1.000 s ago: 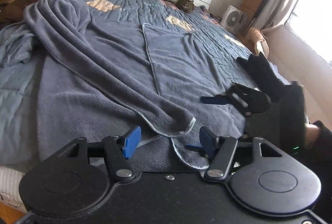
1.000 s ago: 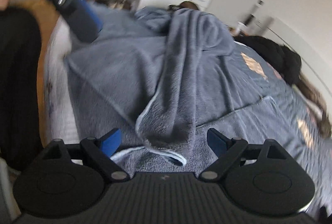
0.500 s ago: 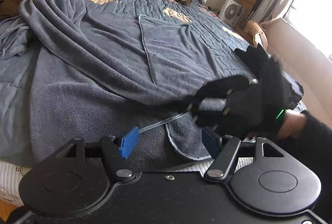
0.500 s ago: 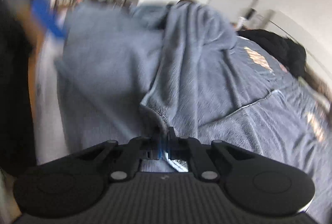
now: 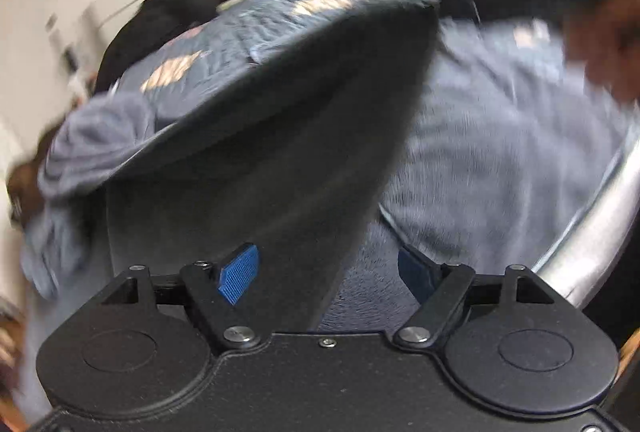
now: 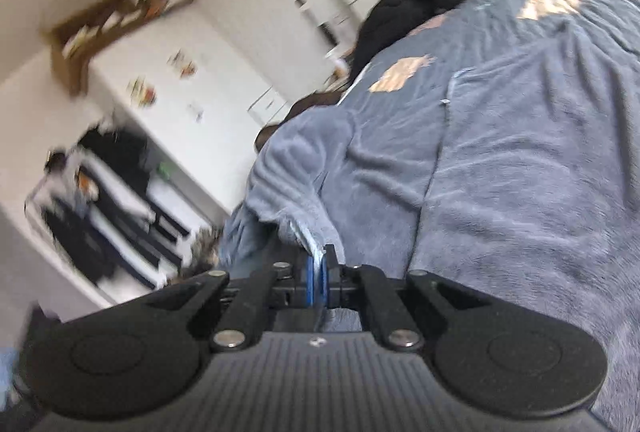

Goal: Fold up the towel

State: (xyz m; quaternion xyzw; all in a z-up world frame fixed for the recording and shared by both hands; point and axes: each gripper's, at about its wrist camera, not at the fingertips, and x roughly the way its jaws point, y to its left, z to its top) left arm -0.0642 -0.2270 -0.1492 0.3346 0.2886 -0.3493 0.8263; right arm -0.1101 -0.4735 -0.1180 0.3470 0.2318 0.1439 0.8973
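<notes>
Fingers of the right gripper [image 6: 317, 274], spread wide a second ago, are now clamping the towel [image 6: 520, 172] edge; left gripper [image 5: 326, 272] fingers are widening, gripping nothing

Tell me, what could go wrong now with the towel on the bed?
The right tongs pinch only a thin hem of the grey towel, so it may slip out when pulled. The left tongs have just been opening with towel between them and grip nothing, so that side may sag and fold crookedly. A second grey cloth is bunched right beside the pinched edge, so it may get dragged along.
</notes>
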